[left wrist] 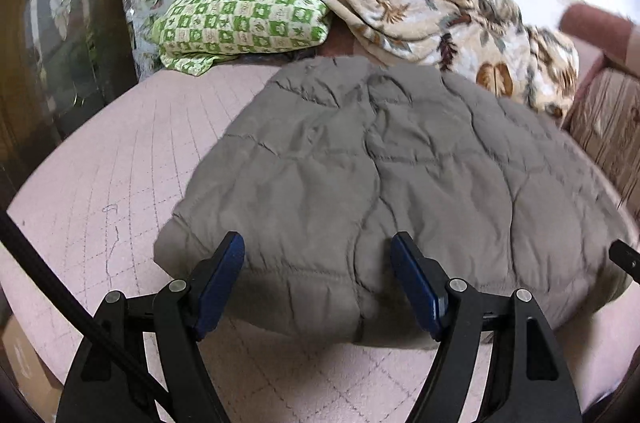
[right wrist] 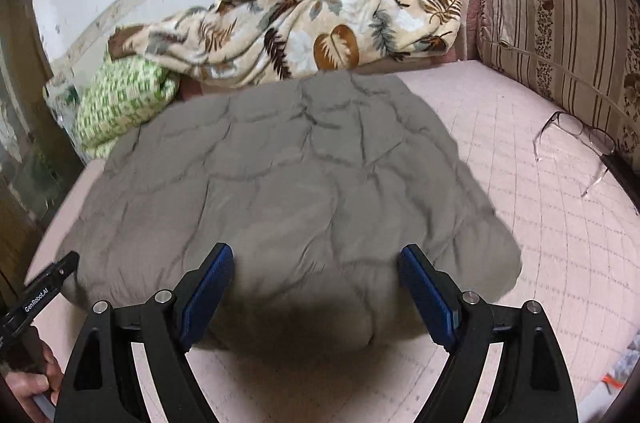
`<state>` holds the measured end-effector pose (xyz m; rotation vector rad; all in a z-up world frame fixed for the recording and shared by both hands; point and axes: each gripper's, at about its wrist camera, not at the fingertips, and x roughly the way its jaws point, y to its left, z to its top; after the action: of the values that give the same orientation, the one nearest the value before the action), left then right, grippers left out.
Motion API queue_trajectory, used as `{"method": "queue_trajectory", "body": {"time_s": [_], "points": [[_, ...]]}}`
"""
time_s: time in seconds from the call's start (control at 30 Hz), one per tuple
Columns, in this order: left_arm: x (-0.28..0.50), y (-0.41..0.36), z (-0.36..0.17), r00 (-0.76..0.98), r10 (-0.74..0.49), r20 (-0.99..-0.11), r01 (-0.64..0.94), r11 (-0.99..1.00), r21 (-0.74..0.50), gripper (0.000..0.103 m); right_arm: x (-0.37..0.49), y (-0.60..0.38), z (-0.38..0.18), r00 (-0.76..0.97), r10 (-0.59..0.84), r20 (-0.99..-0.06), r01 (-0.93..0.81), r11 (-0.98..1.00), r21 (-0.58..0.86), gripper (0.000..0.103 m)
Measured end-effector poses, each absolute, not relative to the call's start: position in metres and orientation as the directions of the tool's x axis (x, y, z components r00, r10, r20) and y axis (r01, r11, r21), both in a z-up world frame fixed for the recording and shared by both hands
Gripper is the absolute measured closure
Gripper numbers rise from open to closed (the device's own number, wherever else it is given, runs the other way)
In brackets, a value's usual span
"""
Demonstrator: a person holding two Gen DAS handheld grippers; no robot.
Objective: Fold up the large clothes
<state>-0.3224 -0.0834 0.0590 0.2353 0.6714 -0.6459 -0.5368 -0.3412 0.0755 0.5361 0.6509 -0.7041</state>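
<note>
A grey quilted padded jacket (left wrist: 360,167) lies spread on the pink quilted bed surface (left wrist: 100,183). My left gripper (left wrist: 318,243) hovers over the jacket's near left edge, its jaws wide apart with nothing pinched between the blue pads. In the right wrist view the same jacket (right wrist: 280,175) fills the middle. My right gripper (right wrist: 316,255) stands open above its near hem, casting a dark shadow on the cloth. The left gripper's black finger (right wrist: 52,279) shows at the left edge, held by a hand (right wrist: 32,379).
A leaf-print blanket (right wrist: 320,27) and a green checked pillow (left wrist: 240,19) lie bunched against the wall behind the jacket. A striped sofa cushion (right wrist: 560,35) stands at the right, with a pair of glasses (right wrist: 576,143) on the bed beside it.
</note>
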Motion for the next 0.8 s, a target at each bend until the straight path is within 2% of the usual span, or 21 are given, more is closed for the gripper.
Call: {"method": "queue_trajectory", "body": {"time_s": [0.2, 0.63, 0.8], "points": [[-0.325, -0.090, 0.050, 0.624, -0.452, -0.638, 0.626, 0.778, 0.061, 0.027, -0.511, -0.332, 0.051, 0.509, -0.421, -0.751, 0.734, 0.668, 0.123, 0.007], [-0.323, -0.095, 0.046, 0.628, -0.447, -0.636, 0.623, 0.780, 0.067, 0.023, -0.505, -0.337, 0.046, 0.502, -0.417, -0.758, 0.739, 0.663, 0.124, 0.003], [-0.323, -0.095, 0.047, 0.638, -0.439, -0.632, 0.608, 0.792, 0.063, 0.023, -0.506, -0.330, 0.047, 0.507, -0.458, -0.730, 0.745, 0.660, 0.103, 0.004]]}}
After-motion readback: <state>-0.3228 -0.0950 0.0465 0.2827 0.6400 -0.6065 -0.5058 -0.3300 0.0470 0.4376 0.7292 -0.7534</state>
